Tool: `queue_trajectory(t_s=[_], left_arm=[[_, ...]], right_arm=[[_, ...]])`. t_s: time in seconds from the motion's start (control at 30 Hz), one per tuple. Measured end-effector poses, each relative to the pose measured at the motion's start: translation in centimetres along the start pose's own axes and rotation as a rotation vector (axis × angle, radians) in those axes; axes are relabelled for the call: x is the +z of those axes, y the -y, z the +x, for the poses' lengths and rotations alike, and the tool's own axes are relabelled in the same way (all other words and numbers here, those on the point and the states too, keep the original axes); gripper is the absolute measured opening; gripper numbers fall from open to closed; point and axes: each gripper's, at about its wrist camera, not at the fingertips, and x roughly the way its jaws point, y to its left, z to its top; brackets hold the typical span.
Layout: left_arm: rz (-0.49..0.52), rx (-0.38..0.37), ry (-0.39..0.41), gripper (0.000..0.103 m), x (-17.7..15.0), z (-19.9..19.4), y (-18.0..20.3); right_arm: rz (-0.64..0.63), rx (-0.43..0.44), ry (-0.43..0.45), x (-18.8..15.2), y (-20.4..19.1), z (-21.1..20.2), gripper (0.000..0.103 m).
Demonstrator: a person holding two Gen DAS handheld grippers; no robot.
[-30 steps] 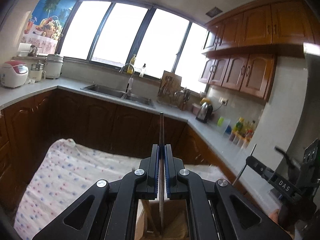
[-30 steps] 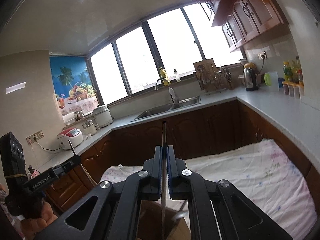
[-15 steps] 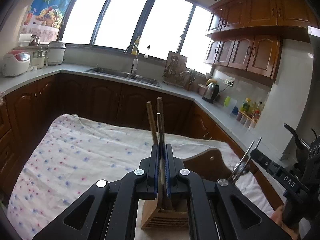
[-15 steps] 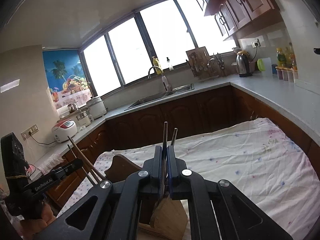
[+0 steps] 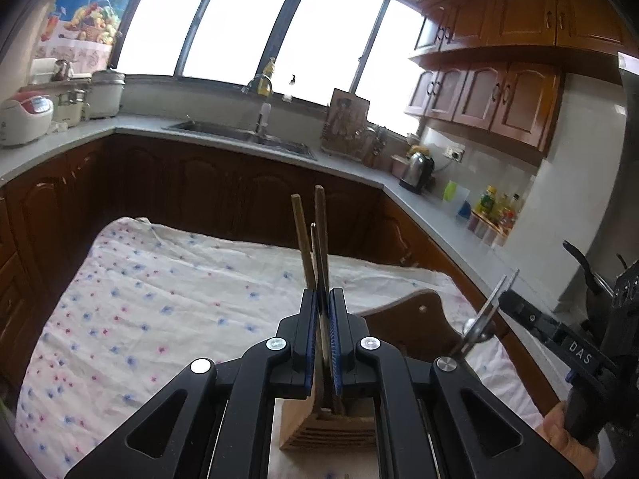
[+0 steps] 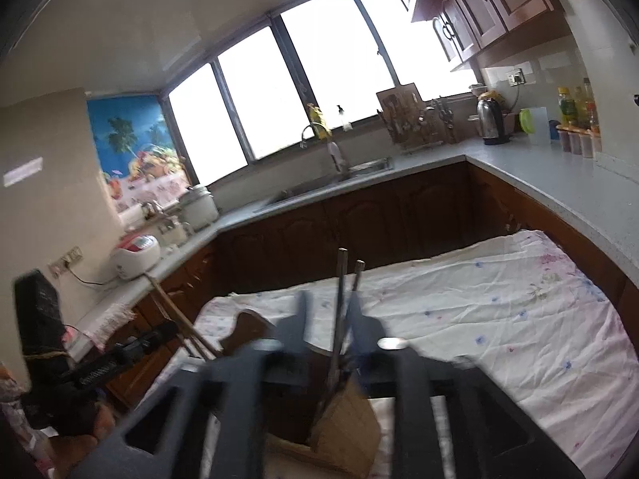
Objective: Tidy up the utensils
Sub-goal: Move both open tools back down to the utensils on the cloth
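Note:
In the left wrist view my left gripper point(image 5: 324, 295) is shut on a pair of wooden chopsticks point(image 5: 319, 215) that stand upright, their lower ends in a slatted wooden holder point(image 5: 327, 431). The holder's brown back board point(image 5: 419, 315) rises behind it. My right gripper point(image 6: 327, 303) is blurred and its jaws are opening. Two thin metal chopsticks point(image 6: 341, 279) stand between them, reaching down into the same holder point(image 6: 347, 411). From the right wrist view the left gripper point(image 6: 151, 337) shows at the left with the wooden chopsticks point(image 6: 167, 303).
The holder stands on a white flowered cloth point(image 5: 159, 299) over a table. A grey counter point(image 5: 431, 223) with dark wood cabinets wraps around it, with a sink point(image 5: 239, 135), a kettle point(image 5: 417, 167) and a rice cooker point(image 5: 24, 115). A person's hand point(image 5: 567, 435) holds the right gripper.
Both grippers have tilted down, bringing the holder and table into view. The right jaws, shut on the metal chopsticks before, have spread apart. The left stays shut on its chopsticks.

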Motion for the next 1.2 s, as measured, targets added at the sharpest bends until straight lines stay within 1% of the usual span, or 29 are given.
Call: queue_trajectory(t_s=[0.03,0.07,0.1,0.13,0.17,0.2,0.27,0.3,0.33,0.37,0.4,0.47,0.53,0.67,0.77,0.87,1.03,1.2], left_arm=[[0.002,0.003,-0.004,0.009,0.1,-0.2,0.0],[0.001,0.006,-0.005,0.013,0.1,-0.4,0.0],[-0.003,0.01,-0.002,0.023,0.1,-0.8,-0.1],[-0.012,0.014,0.006,0.034,0.1,-1.3,-0.1],[-0.02,0.01,0.015,0.037,0.1,-2.0,-0.2],[-0.023,0.008,0.022,0.04,0.0,-2.6,-0.3],[-0.028,0.008,0.022,0.051,-0.3,-3.5,-0.3],[-0.029,0.009,0.027,0.06,-0.5,-4.0,-0.4],[-0.031,0.021,0.032,0.073,-0.8,-4.7,-0.5],[-0.034,0.039,0.033,0.08,-1.2,-5.3,-0.5],[-0.037,0.051,0.039,0.084,-1.5,-5.9,-0.6],[-0.051,0.058,0.034,0.084,-2.3,-7.2,-0.7],[-0.062,0.069,0.019,0.088,-3.1,-8.3,-0.6],[-0.066,0.086,-0.006,0.089,-4.7,-10.5,-0.1],[-0.072,0.091,-0.024,0.089,-5.6,-12.1,0.2],[-0.077,0.098,-0.05,0.09,-6.7,-13.6,0.3],[-0.094,0.106,-0.099,0.09,-8.3,-15.6,0.1],[-0.121,0.113,-0.12,0.09,-9.6,-18.1,0.0]], right_arm=[[0.001,0.007,0.015,0.1,-0.1,-0.6,0.054],[0.003,0.009,0.024,0.1,-0.2,-0.9,0.067],[0.009,0.018,0.04,0.2,-0.2,-1.6,0.071],[0.015,0.021,0.049,0.2,-0.1,-2.0,0.079],[0.025,0.023,0.064,0.2,0.0,-2.8,0.087],[0.036,0.024,0.072,0.2,0.2,-3.3,0.09],[0.063,0.023,0.081,0.0,0.7,-4.4,0.097],[0.076,0.02,0.079,-0.1,0.9,-4.8,0.098],[0.091,0.02,0.075,-0.2,1.2,-5.2,0.099],[0.108,0.021,0.069,-0.5,1.5,-5.6,0.099],[0.126,0.016,0.058,-0.9,1.8,-6.2,0.099],[0.143,0.001,0.044,-1.5,2.2,-7.0,0.1],[0.153,-0.016,0.027,-2.2,2.5,-7.8,0.1],[0.176,-0.044,-0.021,-3.9,3.0,-9.1,0.1],[0.212,-0.054,-0.059,-5.6,3.5,-10.3,0.1],[0.231,-0.092,-0.109,-7.5,3.9,-11.5,0.1],[0.281,-0.091,-0.175,-10.4,4.7,-13.2,0.1],[0.299,-0.142,-0.2,-12.8,5.3,-15.0,0.1]])
